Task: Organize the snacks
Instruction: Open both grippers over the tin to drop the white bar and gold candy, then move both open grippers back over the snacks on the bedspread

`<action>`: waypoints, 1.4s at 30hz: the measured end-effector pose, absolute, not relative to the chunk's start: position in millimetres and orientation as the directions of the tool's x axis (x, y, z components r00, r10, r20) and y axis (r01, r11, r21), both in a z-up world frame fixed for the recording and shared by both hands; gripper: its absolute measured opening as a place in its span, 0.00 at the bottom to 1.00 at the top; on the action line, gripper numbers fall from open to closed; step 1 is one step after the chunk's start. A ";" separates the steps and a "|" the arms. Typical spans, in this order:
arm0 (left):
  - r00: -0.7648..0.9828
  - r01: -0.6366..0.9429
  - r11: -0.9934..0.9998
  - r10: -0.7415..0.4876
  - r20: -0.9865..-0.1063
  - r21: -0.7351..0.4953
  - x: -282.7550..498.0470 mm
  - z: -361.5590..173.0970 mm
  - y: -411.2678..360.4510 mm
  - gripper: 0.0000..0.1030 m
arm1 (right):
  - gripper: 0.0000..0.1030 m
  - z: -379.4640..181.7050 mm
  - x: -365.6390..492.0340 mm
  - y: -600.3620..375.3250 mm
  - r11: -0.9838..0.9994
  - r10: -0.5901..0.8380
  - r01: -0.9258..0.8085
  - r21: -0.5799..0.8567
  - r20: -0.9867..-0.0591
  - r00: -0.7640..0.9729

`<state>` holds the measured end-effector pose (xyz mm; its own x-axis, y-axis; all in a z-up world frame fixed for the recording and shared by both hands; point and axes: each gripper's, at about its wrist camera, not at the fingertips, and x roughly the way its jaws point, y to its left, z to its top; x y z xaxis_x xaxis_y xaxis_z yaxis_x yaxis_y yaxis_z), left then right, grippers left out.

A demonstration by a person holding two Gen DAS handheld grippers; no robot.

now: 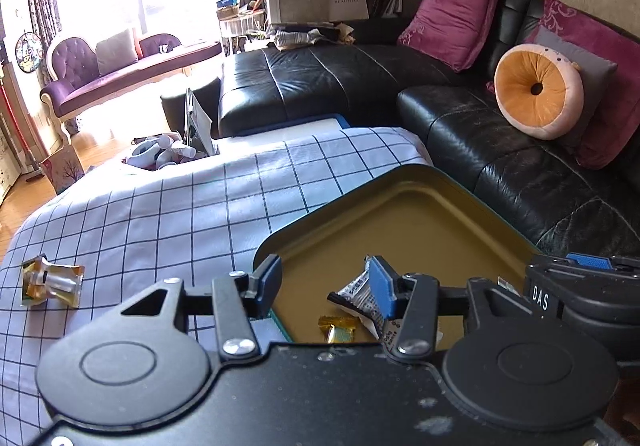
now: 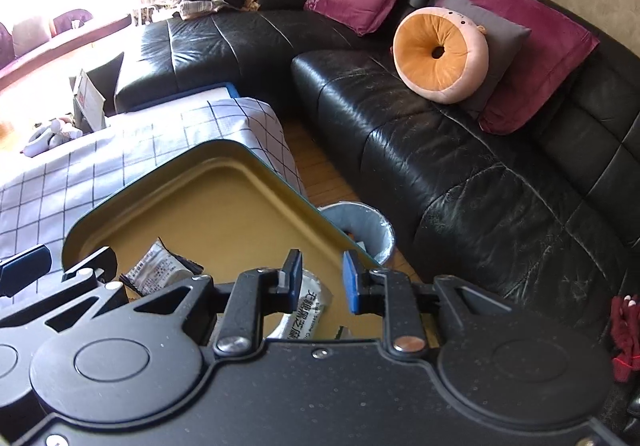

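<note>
A gold-lined tin tray (image 1: 420, 214) sits on the checked tablecloth (image 1: 160, 214). My left gripper (image 1: 326, 286) is open over the tray's near corner, above a black-and-white snack packet (image 1: 354, 294) and a gold-wrapped candy (image 1: 338, 328). Another gold-wrapped snack (image 1: 52, 282) lies on the cloth at the left. My right gripper (image 2: 322, 278) is open and empty over the tray (image 2: 240, 202), above a white snack packet (image 2: 306, 310). The black-and-white packet (image 2: 160, 270) also shows in the right wrist view.
A black leather sofa (image 2: 460, 150) with magenta cushions and a round orange pillow (image 2: 440, 54) stands right of the table. A metal bin (image 2: 360, 228) stands on the floor by the table's corner. A cardboard box with toys (image 1: 172, 150) lies beyond the table.
</note>
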<state>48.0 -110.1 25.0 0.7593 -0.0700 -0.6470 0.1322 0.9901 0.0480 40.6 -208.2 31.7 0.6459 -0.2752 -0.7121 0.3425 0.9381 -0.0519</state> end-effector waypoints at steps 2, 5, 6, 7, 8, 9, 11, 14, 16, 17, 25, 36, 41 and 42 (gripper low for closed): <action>0.777 0.121 0.991 -0.065 -0.626 0.048 46.8 25.6 -109.7 0.48 | 0.31 33.1 39.5 -214.9 0.940 -0.251 0.340 -0.018 -0.710 0.658; 0.803 0.092 0.995 -0.053 -0.594 0.035 45.7 24.9 -107.9 0.48 | 0.32 34.2 37.3 -219.5 0.935 -0.251 0.355 0.005 -0.698 0.671; 0.804 0.087 0.996 -0.054 -0.592 0.027 45.8 24.7 -107.3 0.48 | 0.32 34.0 37.3 -219.9 0.933 -0.259 0.360 0.000 -0.695 0.670; 0.799 0.086 0.996 -0.059 -0.599 0.017 46.6 24.7 -106.5 0.48 | 0.32 33.8 37.5 -219.7 0.929 -0.271 0.369 -0.007 -0.694 0.667; 0.787 0.095 0.995 -0.071 -0.613 0.006 48.1 24.9 -105.7 0.48 | 0.33 33.1 37.7 -219.8 0.926 -0.282 0.378 -0.013 -0.692 0.665; 0.769 0.114 0.993 -0.095 -0.632 -0.011 50.0 25.2 -104.5 0.48 | 0.35 32.4 38.2 -219.4 0.924 -0.288 0.382 -0.018 -0.689 0.665; 0.745 0.137 0.989 -0.134 -0.654 -0.046 51.8 26.0 -102.0 0.48 | 0.37 30.6 38.6 -220.3 0.922 -0.289 0.388 -0.014 -0.690 0.663; 0.762 0.130 0.990 -0.133 -0.634 -0.052 48.7 27.9 -98.9 0.49 | 0.37 28.3 39.0 -221.0 0.914 -0.305 0.406 -0.018 -0.691 0.655; 0.774 0.123 0.992 -0.115 -0.623 -0.030 45.4 28.4 -99.9 0.50 | 0.37 26.3 40.8 -218.6 0.906 -0.327 0.421 -0.037 -0.692 0.644; 0.777 0.121 0.992 -0.108 -0.620 -0.021 44.6 28.7 -100.5 0.50 | 0.37 25.2 41.7 -217.9 0.904 -0.332 0.426 -0.040 -0.695 0.638; 0.777 0.068 0.998 -0.065 -0.626 -0.020 48.3 29.5 -89.7 0.50 | 0.37 23.9 36.9 -217.0 0.893 -0.347 0.451 -0.007 -0.649 0.677; 0.773 -0.026 0.998 -0.020 -0.634 -0.062 52.7 37.5 -38.8 0.50 | 0.37 27.9 48.0 -188.8 0.934 -0.254 0.358 0.008 -0.691 0.677; 0.747 -0.084 0.994 0.017 -0.664 -0.069 58.0 34.5 -5.3 0.50 | 0.36 30.9 48.1 -172.1 0.953 -0.152 0.290 0.088 -0.689 0.709; 0.745 -0.095 0.993 0.024 -0.667 -0.070 58.1 34.1 2.0 0.49 | 0.36 31.0 49.1 -167.4 0.957 -0.134 0.273 0.095 -0.690 0.712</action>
<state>58.1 2.0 34.1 0.7447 0.0243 -0.6670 -0.0947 0.9931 -0.0695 49.1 -167.4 31.0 0.7116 -0.1344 -0.6896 0.2726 0.9574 0.0947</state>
